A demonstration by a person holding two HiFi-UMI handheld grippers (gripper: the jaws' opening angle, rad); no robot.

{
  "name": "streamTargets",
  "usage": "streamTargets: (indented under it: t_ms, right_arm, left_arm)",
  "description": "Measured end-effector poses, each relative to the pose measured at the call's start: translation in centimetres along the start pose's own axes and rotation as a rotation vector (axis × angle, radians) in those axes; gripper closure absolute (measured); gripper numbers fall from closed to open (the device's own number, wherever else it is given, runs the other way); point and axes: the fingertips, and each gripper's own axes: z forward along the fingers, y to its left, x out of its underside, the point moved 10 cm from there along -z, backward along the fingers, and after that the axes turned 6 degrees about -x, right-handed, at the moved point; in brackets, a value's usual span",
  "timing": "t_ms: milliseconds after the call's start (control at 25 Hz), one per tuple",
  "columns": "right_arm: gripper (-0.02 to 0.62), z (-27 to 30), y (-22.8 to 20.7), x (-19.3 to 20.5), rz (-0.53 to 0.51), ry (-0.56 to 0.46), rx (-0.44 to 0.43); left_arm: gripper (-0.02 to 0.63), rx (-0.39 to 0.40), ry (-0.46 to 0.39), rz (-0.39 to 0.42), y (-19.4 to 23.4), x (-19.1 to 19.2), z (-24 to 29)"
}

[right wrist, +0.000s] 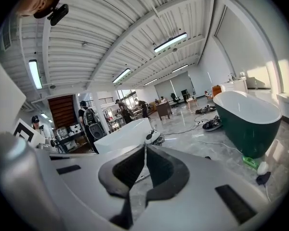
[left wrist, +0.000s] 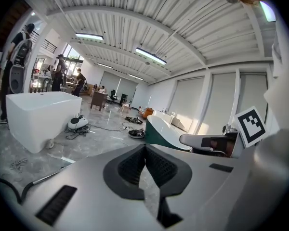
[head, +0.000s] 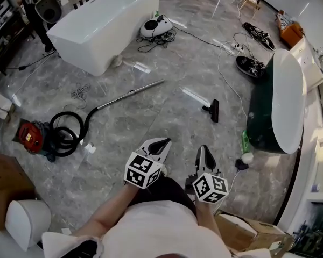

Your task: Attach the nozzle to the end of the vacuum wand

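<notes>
The vacuum's metal wand (head: pixel 130 94) lies on the grey floor, its free end pointing up and right; a black hose (head: pixel 70 129) joins it to the red canister (head: pixel 31 136) at the left. The black nozzle (head: pixel 212 110) lies apart on the floor, to the right of the wand's end. My left gripper (head: pixel 161 142) and right gripper (head: pixel 204 150) are held side by side close to the person's body, well short of both parts. In the left gripper view the left gripper (left wrist: pixel 145 146) is shut and empty, as is the right gripper (right wrist: pixel 145 147) in its own view.
A white bathtub (head: pixel 105 23) stands at the back left, a green one (head: pixel 277 104) at the right with a green bottle (head: pixel 245 140) at its foot. Cables (head: pixel 226 47) run across the floor behind the nozzle. Cardboard boxes (head: pixel 5 184) sit near the person's feet. People stand far off.
</notes>
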Motion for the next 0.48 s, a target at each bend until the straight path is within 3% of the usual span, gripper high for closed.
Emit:
streamTargets:
  t_ms: [480]
  right_arm:
    - [0.571, 3.3, -4.8, -1.2, 0.040, 0.019, -0.022]
  left_arm:
    - [0.598, 0.007, 0.028, 0.005, -1.4, -0.8, 5.8]
